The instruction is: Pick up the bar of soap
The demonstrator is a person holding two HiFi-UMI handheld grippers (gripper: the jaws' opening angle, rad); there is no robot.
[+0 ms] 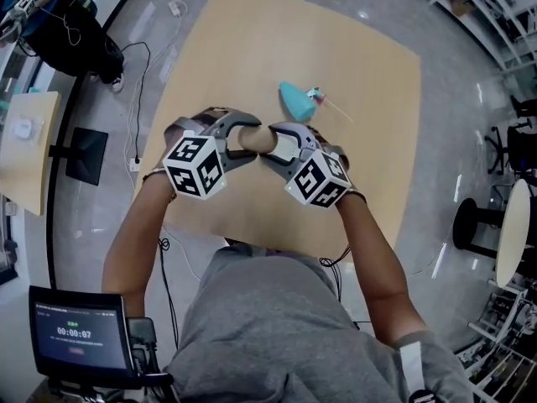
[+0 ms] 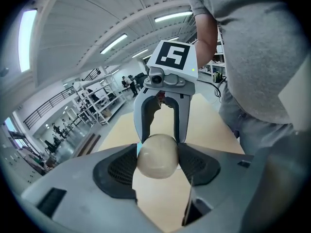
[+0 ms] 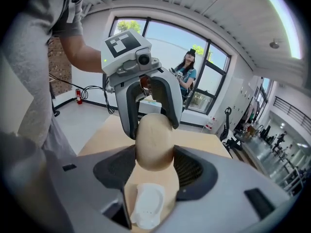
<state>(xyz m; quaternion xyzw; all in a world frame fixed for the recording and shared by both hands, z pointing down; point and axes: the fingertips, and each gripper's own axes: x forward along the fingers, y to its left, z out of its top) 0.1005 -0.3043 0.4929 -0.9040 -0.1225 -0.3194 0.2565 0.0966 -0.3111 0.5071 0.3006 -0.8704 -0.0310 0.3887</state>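
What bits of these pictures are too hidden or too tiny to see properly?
- Ends of the beige oval bar of soap: head view, covered by the left gripper and right gripper, both shut on it.
- Edges of the white plastic dish: right gripper view, hidden by that gripper's own body; unseen in the head view.
- What the teal rounded object on the wooden table is: head view, too small to tell.

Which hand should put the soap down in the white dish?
Probably the right gripper: both grip the soap, but the white dish shows just below its jaws; the left gripper sees no dish.
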